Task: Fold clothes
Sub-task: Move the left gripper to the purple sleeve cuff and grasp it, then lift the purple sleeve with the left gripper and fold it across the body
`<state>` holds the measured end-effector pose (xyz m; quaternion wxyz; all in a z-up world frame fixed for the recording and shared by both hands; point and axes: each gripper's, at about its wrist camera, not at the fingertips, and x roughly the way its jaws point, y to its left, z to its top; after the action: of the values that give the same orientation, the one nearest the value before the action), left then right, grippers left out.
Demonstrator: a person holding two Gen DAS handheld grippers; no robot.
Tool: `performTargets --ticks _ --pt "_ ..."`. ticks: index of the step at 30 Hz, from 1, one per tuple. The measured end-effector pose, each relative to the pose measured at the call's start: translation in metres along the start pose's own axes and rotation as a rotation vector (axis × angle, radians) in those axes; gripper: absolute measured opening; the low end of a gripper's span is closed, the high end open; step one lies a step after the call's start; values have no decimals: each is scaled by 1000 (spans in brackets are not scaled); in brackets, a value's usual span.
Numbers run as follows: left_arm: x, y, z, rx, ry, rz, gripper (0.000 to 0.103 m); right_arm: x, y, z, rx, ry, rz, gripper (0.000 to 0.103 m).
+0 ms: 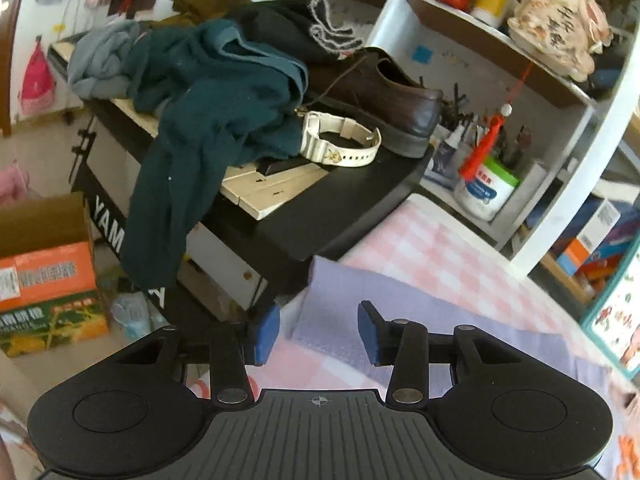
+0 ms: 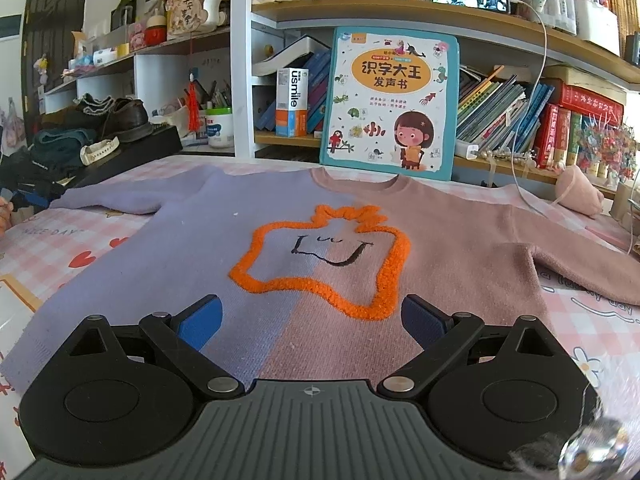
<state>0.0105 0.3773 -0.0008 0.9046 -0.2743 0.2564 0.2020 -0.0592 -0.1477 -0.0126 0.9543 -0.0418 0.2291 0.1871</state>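
A sweater (image 2: 280, 280), lilac on its left half and dusty pink on its right, lies flat and face up on the pink checked table cover (image 2: 100, 240). An orange fuzzy outline with a smiling face (image 2: 324, 256) marks its chest. Both sleeves are spread sideways. My right gripper (image 2: 312, 320) hovers open over the sweater's lower hem, nothing between its blue pads. In the left wrist view the lilac sleeve end (image 1: 340, 300) lies just ahead of my left gripper (image 1: 318, 330), which is open and empty above it.
A black keyboard (image 1: 320, 208) at the table's left carries dark teal clothes (image 1: 208, 120), a brown shoe (image 1: 380, 96) and a white watch (image 1: 340, 140). A children's book (image 2: 392, 104) leans on the bookshelf behind the sweater. A cardboard box (image 1: 44, 272) stands on the floor.
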Motion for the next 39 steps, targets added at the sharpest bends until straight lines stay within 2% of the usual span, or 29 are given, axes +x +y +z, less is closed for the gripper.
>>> performTargets --ticks 11,17,20,24,27,32,36,39 --pt "14 -37 -24 -59 77 -220 41 0 0 0 3 -1 1 96" --pt "17 -21 -17 -127 46 -199 39 0 -1 -1 5 -5 -1 96" --pt "19 -14 -16 -134 40 -191 28 -1 0 -1 -1 -4 -8 96" --pt "21 -3 -19 -157 29 -189 6 -6 -1 -2 -1 -18 -31 96" --pt "21 1 -19 -163 27 -200 4 -11 -5 -3 6 -25 -55 96" --pt "1 -19 -18 -69 -32 -245 3 -26 -23 -6 3 -17 -147 96" --pt "-27 -60 -9 36 -80 -350 3 -36 -40 -12 -2 10 -187 96" --pt "-45 -106 -3 113 -87 -442 3 -38 -51 -20 21 33 -192 96"
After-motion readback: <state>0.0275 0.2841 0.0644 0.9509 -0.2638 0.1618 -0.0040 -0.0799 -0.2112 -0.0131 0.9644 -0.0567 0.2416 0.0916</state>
